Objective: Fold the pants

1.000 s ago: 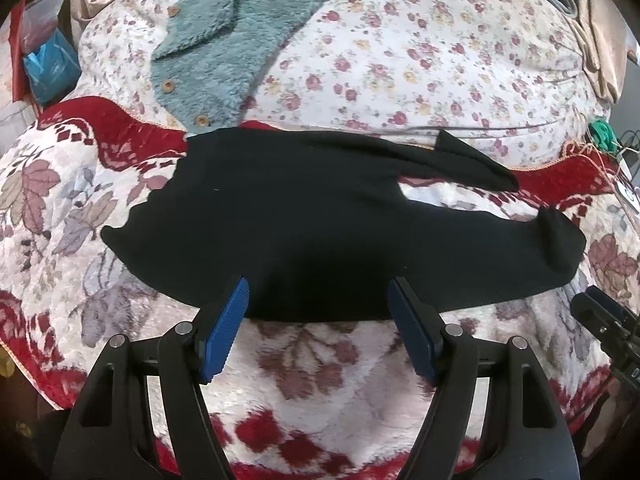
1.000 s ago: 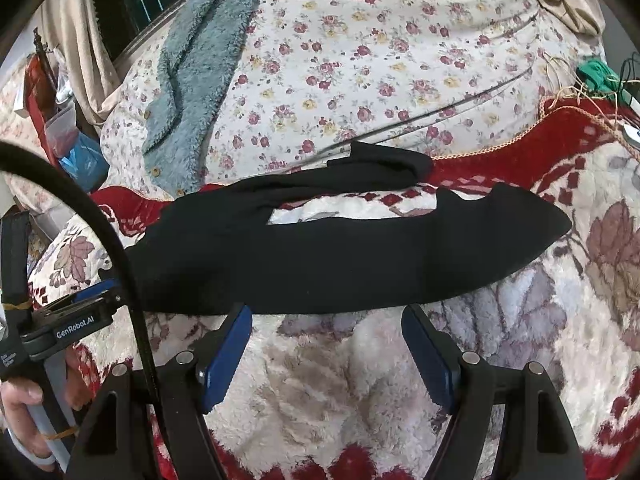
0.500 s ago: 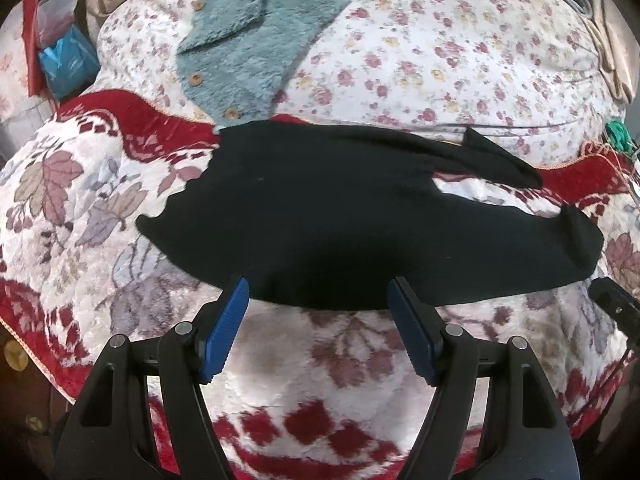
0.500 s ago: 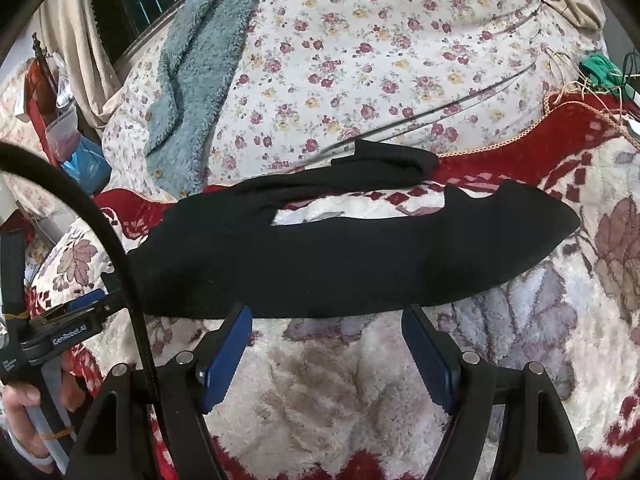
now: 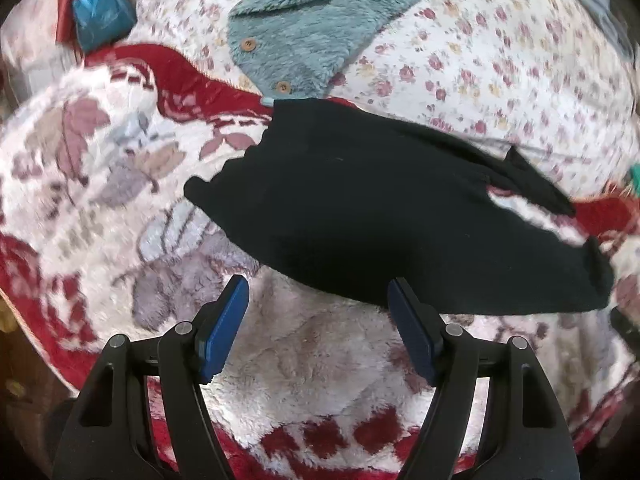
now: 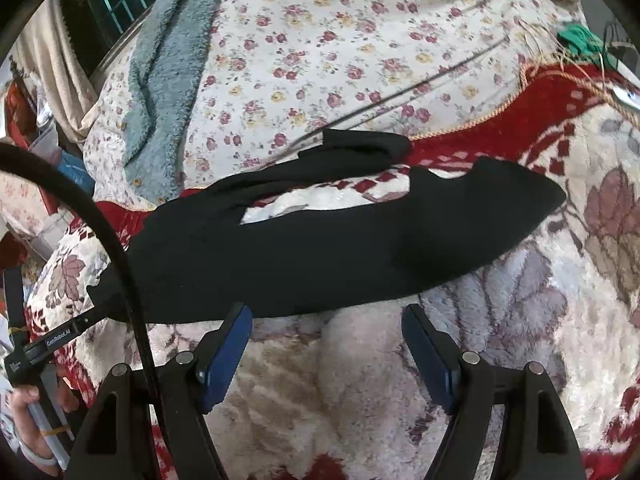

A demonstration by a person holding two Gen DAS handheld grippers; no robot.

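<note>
Blanket [image 5: 100, 168]: big plush spread, cream w/ red border + leaf print, everything sits on it.
Quilt [image 6: 340, 40]: floral, bunched up past the blanket's far edge.
Fleece [image 5: 304, 20]: teal fuzzy top w/ wood buttons, lying on the quilt, hem just beside the pants' waist end.
Pants [image 5: 380, 220]: black, laid flat across the blanket, waist twd the fleece, two legs splayed apart in a V w/ blanket showing between; far leg's cuff crumpled on the red border by the quilt, near leg smoother.
Left gripper [image 5: 318, 300]: jaws wide apart, blue pads, holding nothing, hovering just short of the pants' near edge, not touching.
Right gripper [image 6: 326, 330]: jaws spread wide too, empty, tips right at the near leg's edge; contact, can't tell.
</note>
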